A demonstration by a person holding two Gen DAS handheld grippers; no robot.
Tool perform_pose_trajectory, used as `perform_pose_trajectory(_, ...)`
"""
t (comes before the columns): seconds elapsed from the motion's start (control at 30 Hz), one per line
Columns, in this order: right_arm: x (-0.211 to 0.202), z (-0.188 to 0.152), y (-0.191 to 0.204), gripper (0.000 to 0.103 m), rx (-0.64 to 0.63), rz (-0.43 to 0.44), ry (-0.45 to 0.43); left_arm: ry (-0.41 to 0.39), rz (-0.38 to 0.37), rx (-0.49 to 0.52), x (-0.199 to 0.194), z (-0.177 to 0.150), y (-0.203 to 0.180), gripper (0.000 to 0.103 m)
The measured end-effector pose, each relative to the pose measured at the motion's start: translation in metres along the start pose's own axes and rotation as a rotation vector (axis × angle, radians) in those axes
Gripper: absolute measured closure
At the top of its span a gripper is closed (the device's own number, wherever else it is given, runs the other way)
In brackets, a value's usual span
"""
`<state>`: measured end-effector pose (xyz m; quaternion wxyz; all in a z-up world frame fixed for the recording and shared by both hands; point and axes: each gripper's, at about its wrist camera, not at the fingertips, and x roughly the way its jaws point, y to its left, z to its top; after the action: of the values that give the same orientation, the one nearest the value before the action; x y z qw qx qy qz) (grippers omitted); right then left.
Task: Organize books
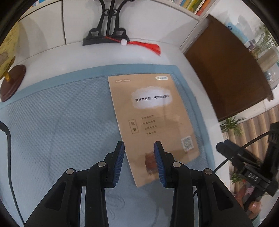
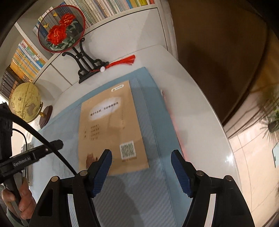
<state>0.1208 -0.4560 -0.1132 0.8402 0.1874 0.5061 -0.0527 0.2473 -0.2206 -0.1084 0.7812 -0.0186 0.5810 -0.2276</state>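
A tan paperback book (image 1: pixel 151 113) with a white cloud patch and a QR code lies flat on a blue mat (image 1: pixel 61 122). My left gripper (image 1: pixel 139 157) hovers over the book's near left corner, jaws partly open with nothing between the blue pads. In the right wrist view the same book (image 2: pixel 108 125) lies on the mat (image 2: pixel 157 174). My right gripper (image 2: pixel 142 165) stands open just above its near right corner, holding nothing. A blurred red, thin thing (image 2: pixel 172 122), perhaps another book, lies along the mat's right edge.
A black fan stand (image 1: pixel 106 35) with a red tassel (image 1: pixel 150 46) stands behind the mat, and a globe (image 2: pixel 26 103) at the left. Bookshelves (image 2: pixel 104 8) fill the back wall. A brown cabinet (image 1: pixel 223 69) borders the white table's right side. A hand (image 2: pixel 22 200) grips the left gripper's handle.
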Motion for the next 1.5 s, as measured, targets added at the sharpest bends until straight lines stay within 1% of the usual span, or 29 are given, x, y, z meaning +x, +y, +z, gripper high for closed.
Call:
perform_pose_trajectory(0.13,0.017,0.013,0.012,0.035,-0.052,-0.034,-0.009,0.018,0.035,-0.007,0.017,0.004,0.003,0.070)
perform_pose_trajectory(0.23,0.028,0.018,0.019,0.035,-0.091,-0.049,-0.027,0.028,0.044,-0.021,0.027,0.005,0.008,0.071)
perform_pose_trajectory(0.33,0.037,0.023,0.027,0.035,-0.119,-0.049,-0.038,0.025,0.053,-0.015,0.032,0.004,0.010,0.070)
perform_pose_trajectory(0.4,0.042,0.025,0.030,0.039,-0.132,-0.044,-0.045,0.029,0.054,-0.012,0.037,0.004,0.010,0.070)
perform_pose_trajectory(0.43,0.046,0.027,0.032,0.043,-0.138,-0.044,-0.046,0.032,0.050,-0.012,0.039,0.005,0.011,0.070)
perform_pose_trajectory(0.57,0.058,0.030,0.031,0.050,-0.134,-0.040,-0.045,0.037,0.032,-0.004,0.046,0.004,0.010,0.070)
perform_pose_trajectory(0.67,0.066,0.031,0.025,0.051,-0.105,-0.034,-0.039,0.047,0.016,0.007,0.053,0.003,0.007,0.071)
perform_pose_trajectory(0.77,0.082,0.032,0.013,0.051,-0.037,0.036,0.011,0.037,0.017,0.011,0.055,0.003,0.005,0.071)
perform_pose_trajectory(0.8,0.085,0.030,0.010,0.050,-0.015,0.056,0.025,0.036,0.013,0.008,0.055,0.003,0.006,0.071)
perform_pose_trajectory(0.83,0.085,0.029,0.008,0.050,-0.001,0.065,0.018,0.033,0.002,-0.001,0.055,0.003,0.007,0.070)
perform_pose_trajectory(0.93,0.083,0.027,0.014,0.050,-0.016,0.064,0.020,0.031,-0.025,-0.015,0.055,0.003,0.011,0.071)
perform_pose_trajectory(1.0,0.082,0.023,0.018,0.049,-0.025,0.081,0.029,0.032,-0.033,-0.015,0.053,0.000,0.011,0.071)
perform_pose_trajectory(1.13,0.076,0.010,0.029,0.049,-0.078,0.043,0.040,0.043,-0.037,-0.009,0.048,-0.012,0.011,0.071)
perform_pose_trajectory(1.23,0.070,-0.002,0.029,0.049,-0.078,0.061,0.066,0.067,-0.053,-0.007,0.040,-0.024,0.014,0.071)
perform_pose_trajectory(1.3,0.064,-0.012,0.030,0.050,-0.103,0.078,0.081,0.078,-0.061,-0.015,0.036,-0.035,0.017,0.071)
perform_pose_trajectory(1.37,0.061,-0.021,0.029,0.050,-0.125,0.044,0.075,0.074,-0.052,-0.026,0.031,-0.045,0.019,0.071)
perform_pose_trajectory(1.43,0.061,-0.025,0.028,0.049,-0.114,0.041,0.062,0.074,-0.065,-0.035,0.030,-0.050,0.019,0.071)
perform_pose_trajectory(1.47,0.062,-0.024,0.029,0.045,-0.116,0.041,0.062,0.080,-0.088,-0.044,0.031,-0.051,0.018,0.071)
perform_pose_trajectory(1.5,0.064,-0.023,0.034,0.044,-0.132,0.049,0.062,0.085,-0.101,-0.054,0.034,-0.051,0.017,0.070)
